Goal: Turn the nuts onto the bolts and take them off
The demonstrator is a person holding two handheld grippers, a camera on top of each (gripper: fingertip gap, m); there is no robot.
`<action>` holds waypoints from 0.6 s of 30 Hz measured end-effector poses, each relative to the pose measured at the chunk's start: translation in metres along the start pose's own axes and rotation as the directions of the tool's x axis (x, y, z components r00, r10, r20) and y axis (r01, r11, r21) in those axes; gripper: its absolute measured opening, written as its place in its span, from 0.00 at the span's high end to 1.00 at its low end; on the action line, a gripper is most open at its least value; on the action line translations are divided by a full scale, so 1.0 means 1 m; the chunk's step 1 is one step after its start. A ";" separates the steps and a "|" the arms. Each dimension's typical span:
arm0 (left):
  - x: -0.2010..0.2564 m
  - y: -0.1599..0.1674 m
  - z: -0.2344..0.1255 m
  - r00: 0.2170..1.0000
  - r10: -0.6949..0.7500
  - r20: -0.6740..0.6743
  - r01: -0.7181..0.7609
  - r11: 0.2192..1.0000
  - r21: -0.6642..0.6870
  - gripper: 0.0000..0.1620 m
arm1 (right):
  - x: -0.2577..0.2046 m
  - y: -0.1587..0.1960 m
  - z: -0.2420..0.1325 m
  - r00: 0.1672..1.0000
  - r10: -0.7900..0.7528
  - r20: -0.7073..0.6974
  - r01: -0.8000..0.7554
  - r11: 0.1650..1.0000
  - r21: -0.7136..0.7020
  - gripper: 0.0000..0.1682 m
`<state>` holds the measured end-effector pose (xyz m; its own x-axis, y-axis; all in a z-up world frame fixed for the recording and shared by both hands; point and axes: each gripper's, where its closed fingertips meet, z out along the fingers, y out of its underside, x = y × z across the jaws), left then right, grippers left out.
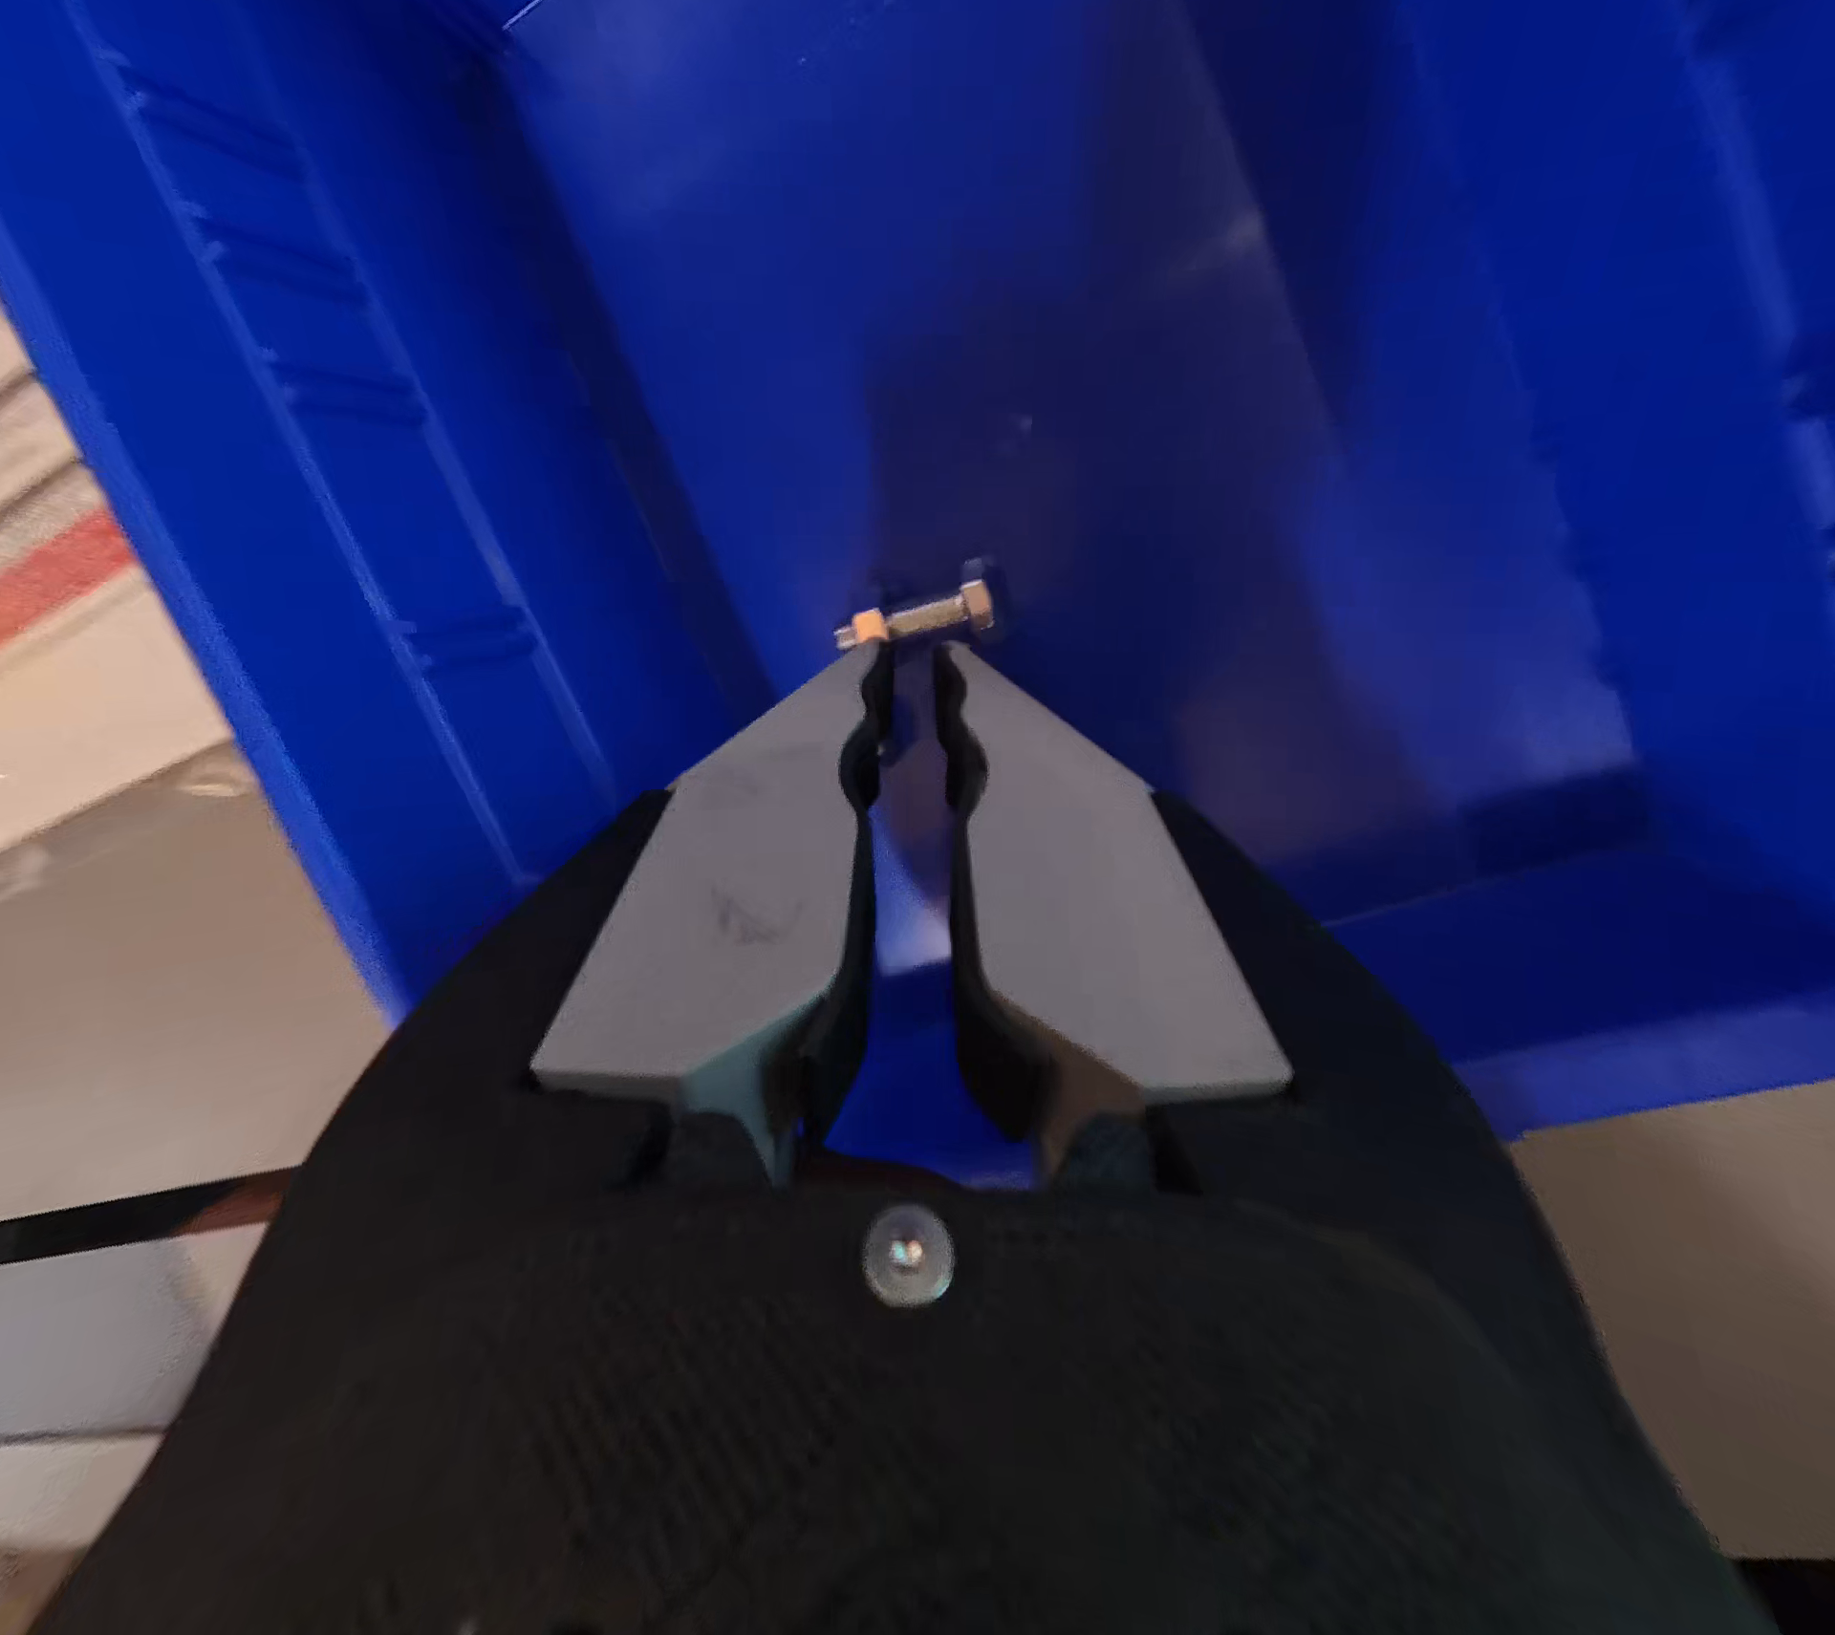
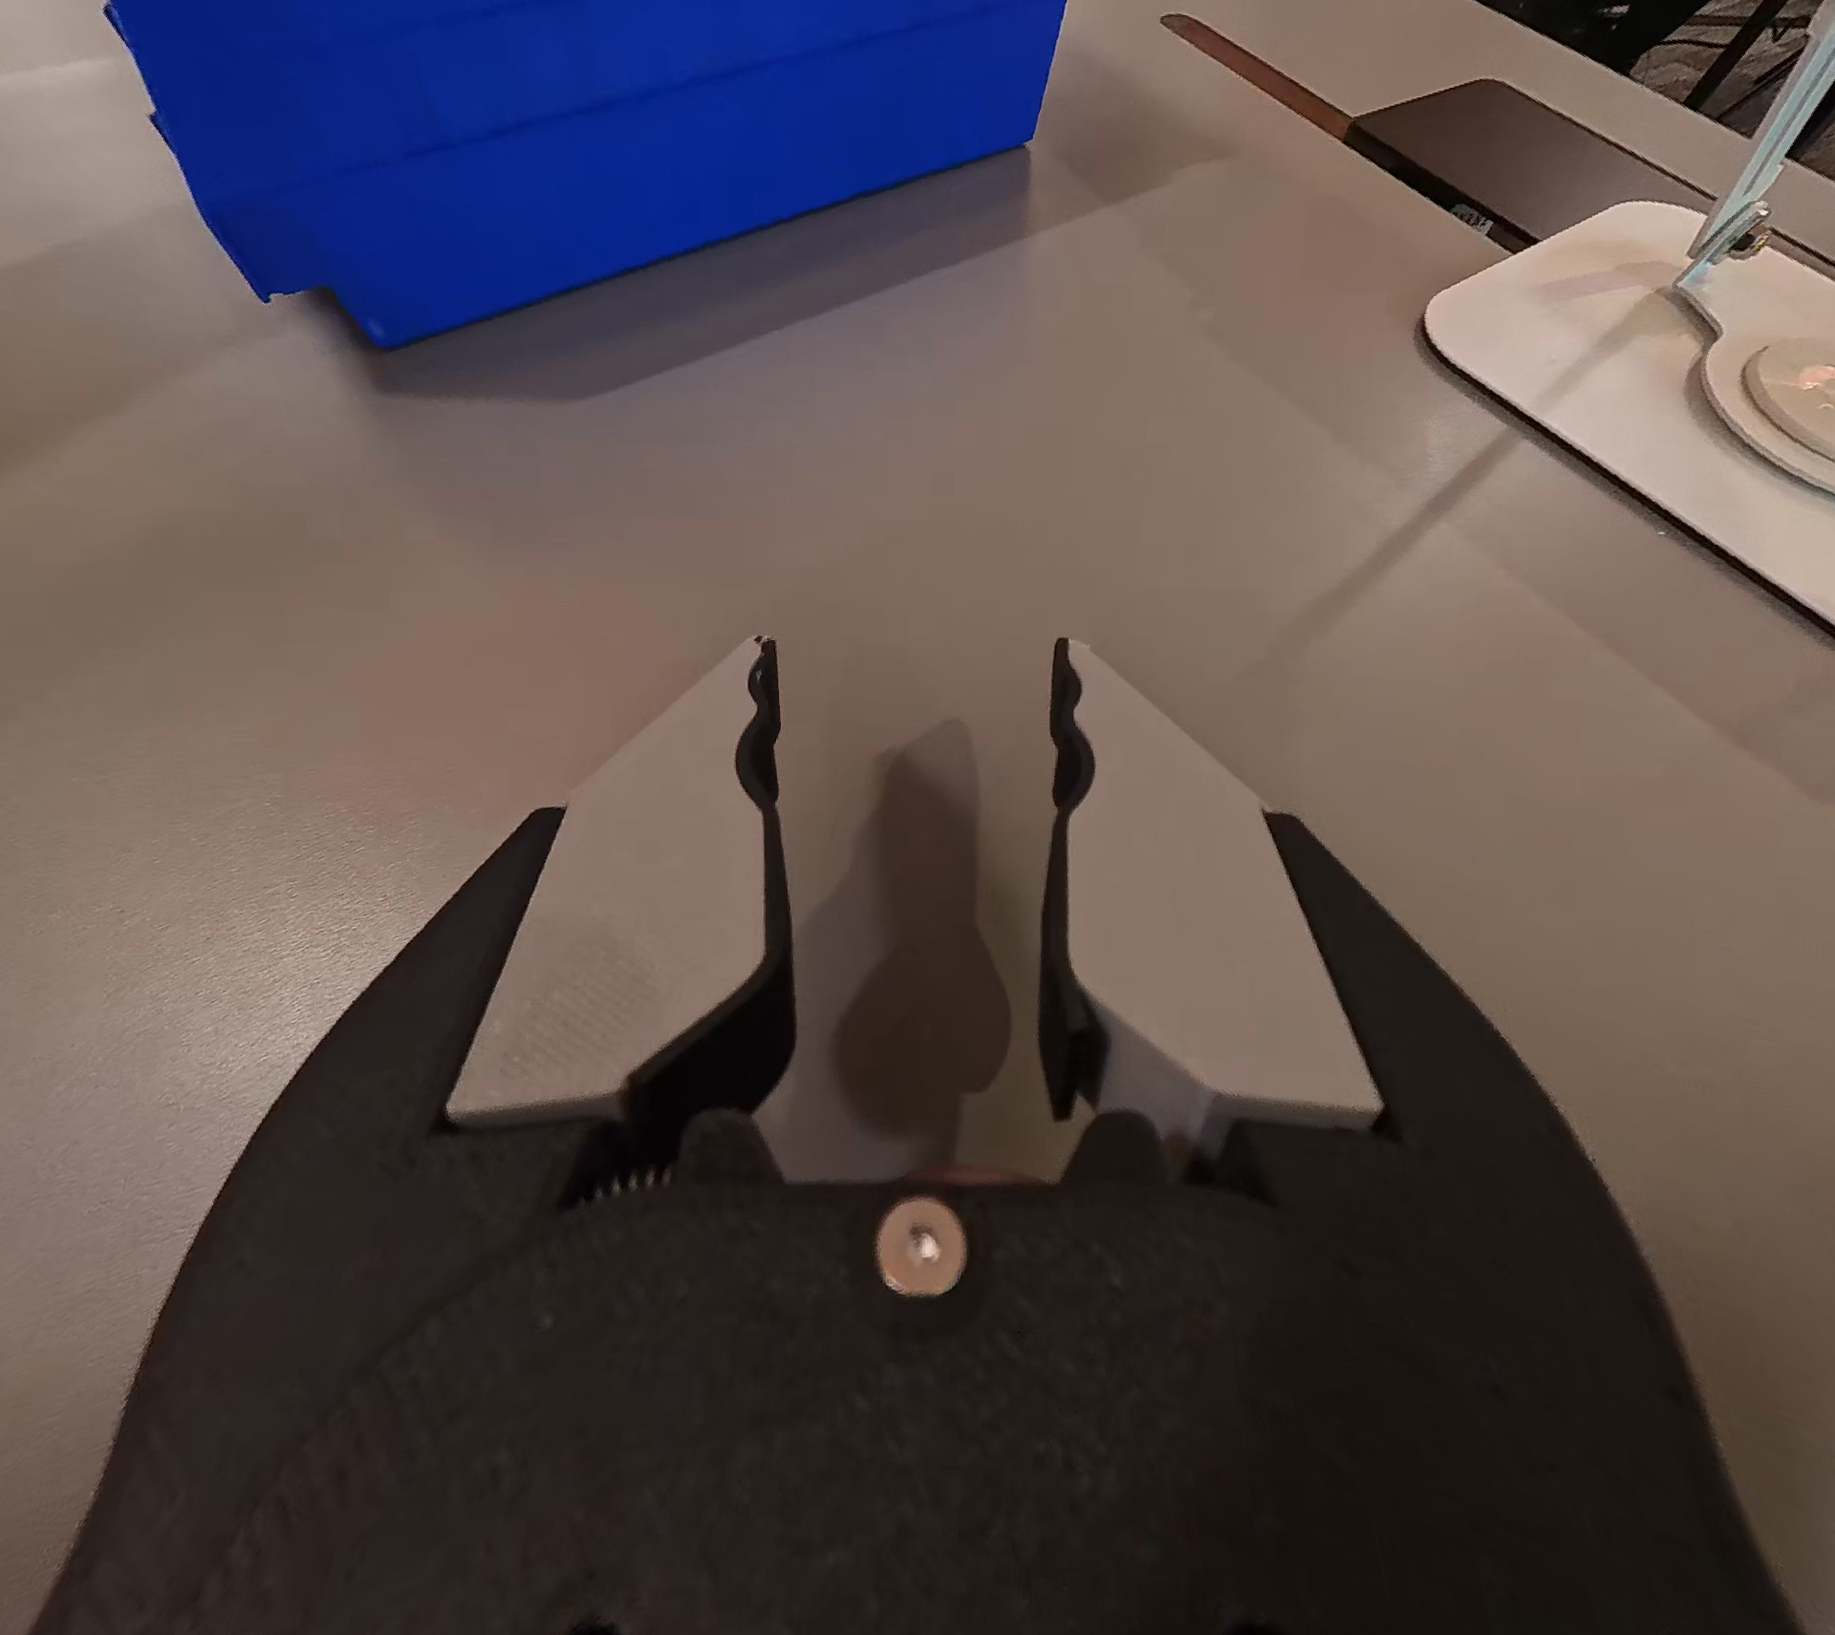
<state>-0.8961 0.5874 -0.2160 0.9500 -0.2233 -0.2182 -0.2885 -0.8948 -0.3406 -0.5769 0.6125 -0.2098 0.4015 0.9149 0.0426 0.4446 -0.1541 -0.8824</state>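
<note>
In the left wrist view a small silver bolt (image 1: 928,622) with a nut (image 1: 866,626) threaded near its left end lies crosswise inside the blue bin (image 1: 1291,297). My left gripper (image 1: 909,649) reaches into the bin. Its fingers stand close together with a narrow slit between the pads. The bolt sits right at the fingertips, across them, longer than the slit. My right gripper (image 2: 914,644) is open and empty, low over the grey table (image 2: 993,446), well in front of the bin (image 2: 596,98).
A white flat base (image 2: 1589,356) with a pale metal arm stands on the table at the right. A dark panel (image 2: 1509,148) lies behind it. Chairs and another table are at the far right. Some 35 cm of space lies between my two pairs of fingers. To the white flat base (image 2: 1589,356): right tips about 25 cm, left tips about 40 cm.
</note>
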 end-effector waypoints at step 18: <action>0.022 -0.004 0.030 0.994 -0.085 -0.063 0.080 0.994 -0.067 0.97 | -0.002 0.001 0.001 1.000 -0.007 0.007 0.007 1.000 -0.010 0.69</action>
<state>-0.8775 0.5973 -0.2474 0.9767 -0.1707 -0.1304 -0.2026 -0.9338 -0.2948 -0.5775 0.6112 -0.2115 0.3925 0.9186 0.0451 0.4549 -0.1513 -0.8776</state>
